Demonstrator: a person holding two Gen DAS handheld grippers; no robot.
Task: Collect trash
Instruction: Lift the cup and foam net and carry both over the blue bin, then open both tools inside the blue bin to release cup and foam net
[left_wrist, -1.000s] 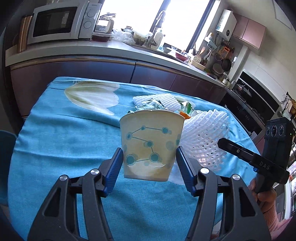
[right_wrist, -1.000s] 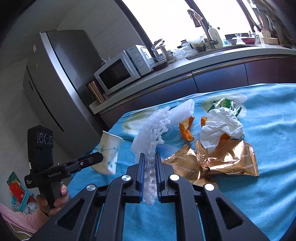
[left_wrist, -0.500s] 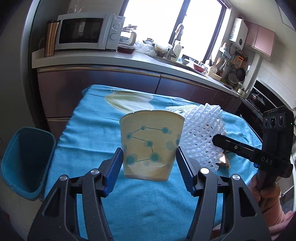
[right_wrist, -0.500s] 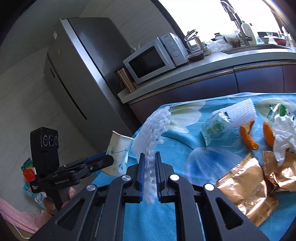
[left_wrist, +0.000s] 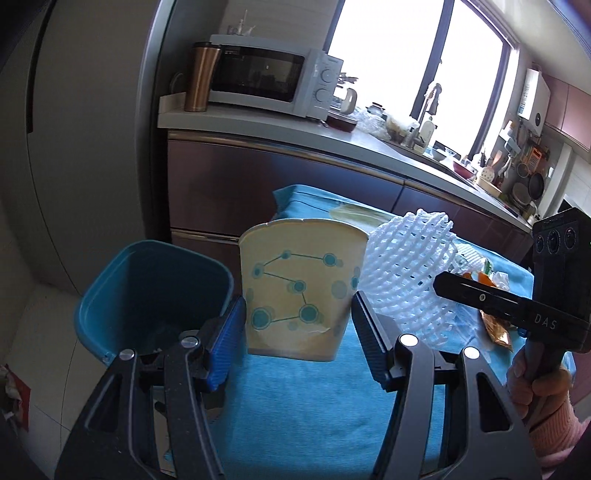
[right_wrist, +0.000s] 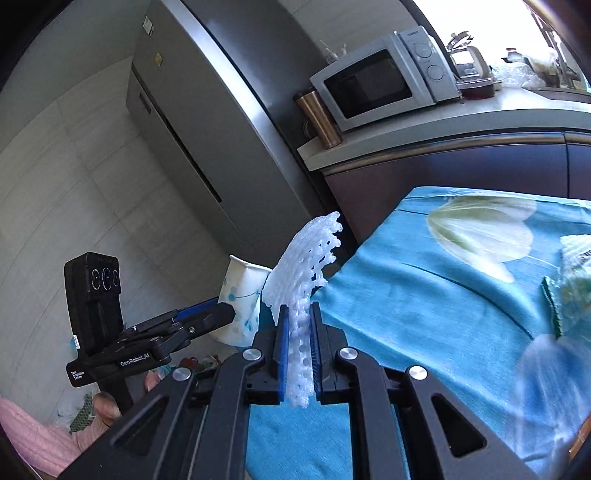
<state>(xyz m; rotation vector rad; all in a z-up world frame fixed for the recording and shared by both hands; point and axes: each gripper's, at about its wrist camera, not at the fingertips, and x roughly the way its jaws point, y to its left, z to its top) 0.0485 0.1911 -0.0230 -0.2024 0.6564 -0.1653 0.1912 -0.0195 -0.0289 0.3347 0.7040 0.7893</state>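
Left gripper (left_wrist: 298, 320) clamps paper cup (left_wrist: 301, 286), carried beside blue bin (left_wrist: 110, 291) off table corner. Right gripper (right_wrist: 298, 347) pinches white foam fruit net (right_wrist: 303, 273) above tablecloth (right_wrist: 424, 295). Step: transport to bin. Next: centre each load over opening, then release

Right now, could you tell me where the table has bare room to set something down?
The tablecloth is bare at its near end, from the corner by the bin across to the printed tulip. It is crowded farther right, with wrappers and a foam net.
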